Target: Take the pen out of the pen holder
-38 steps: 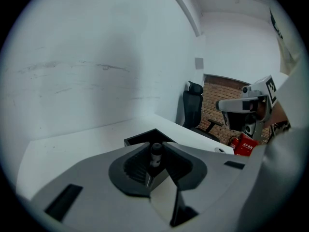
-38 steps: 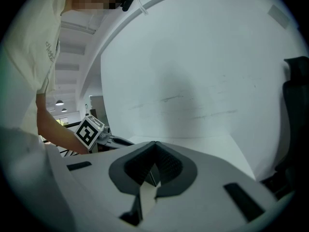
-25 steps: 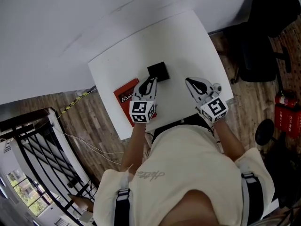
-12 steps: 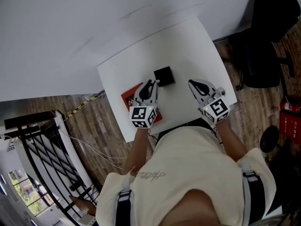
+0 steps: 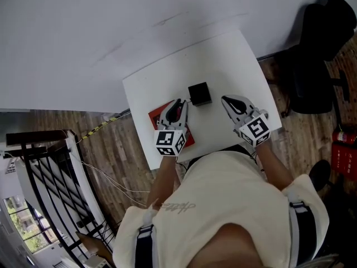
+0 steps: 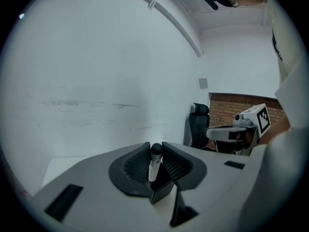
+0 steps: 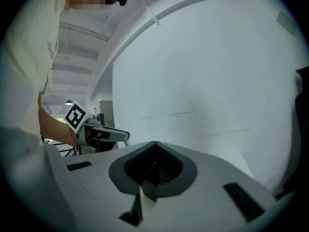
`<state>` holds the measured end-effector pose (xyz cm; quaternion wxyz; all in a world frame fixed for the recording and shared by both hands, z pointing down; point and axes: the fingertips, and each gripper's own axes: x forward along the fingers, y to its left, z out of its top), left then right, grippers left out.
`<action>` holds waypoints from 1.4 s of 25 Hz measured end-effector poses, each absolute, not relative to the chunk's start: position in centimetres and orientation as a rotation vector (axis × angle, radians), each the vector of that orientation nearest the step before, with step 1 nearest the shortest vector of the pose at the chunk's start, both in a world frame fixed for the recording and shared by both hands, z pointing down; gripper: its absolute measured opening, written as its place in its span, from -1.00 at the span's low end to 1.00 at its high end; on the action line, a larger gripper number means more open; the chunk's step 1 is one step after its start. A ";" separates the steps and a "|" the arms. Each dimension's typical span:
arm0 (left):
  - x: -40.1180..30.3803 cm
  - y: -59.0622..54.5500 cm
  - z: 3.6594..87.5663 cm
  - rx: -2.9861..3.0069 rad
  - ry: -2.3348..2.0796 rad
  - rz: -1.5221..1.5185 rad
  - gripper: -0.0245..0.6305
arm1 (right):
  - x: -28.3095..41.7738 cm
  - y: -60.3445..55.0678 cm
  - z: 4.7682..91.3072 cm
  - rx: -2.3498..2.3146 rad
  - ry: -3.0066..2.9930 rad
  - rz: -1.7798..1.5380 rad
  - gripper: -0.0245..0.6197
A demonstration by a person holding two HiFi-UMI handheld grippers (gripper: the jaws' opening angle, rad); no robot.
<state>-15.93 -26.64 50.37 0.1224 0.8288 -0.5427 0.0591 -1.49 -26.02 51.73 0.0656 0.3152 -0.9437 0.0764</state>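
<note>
While your left claw grips the pen at the holder, your right claw hangs clenched, empty, beside it.

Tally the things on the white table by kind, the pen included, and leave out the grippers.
pen holder, black: 1
book, red: 1
pen, white with a black cap: 1
Total: 3
</note>
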 end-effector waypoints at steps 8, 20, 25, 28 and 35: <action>-17.5 -25.2 49.3 2.397 -1.633 0.144 -0.65 | -1.6 -26.0 49.9 0.950 -2.848 0.186 -0.90; -20.5 -23.7 47.8 2.352 -1.743 0.107 -0.65 | -3.2 -26.9 47.2 0.888 -2.894 0.080 -0.90; -21.1 -23.3 47.5 2.345 -1.758 0.105 -0.65 | -3.6 -27.0 46.4 0.874 -2.914 0.056 -0.90; -21.1 -23.2 47.5 2.346 -1.754 0.110 -0.66 | -3.7 -26.8 46.3 0.867 -2.918 0.055 -0.90; -21.4 -22.7 48.2 2.336 -1.740 0.115 -0.66 | -4.3 -26.1 46.8 0.847 -2.919 0.052 -0.90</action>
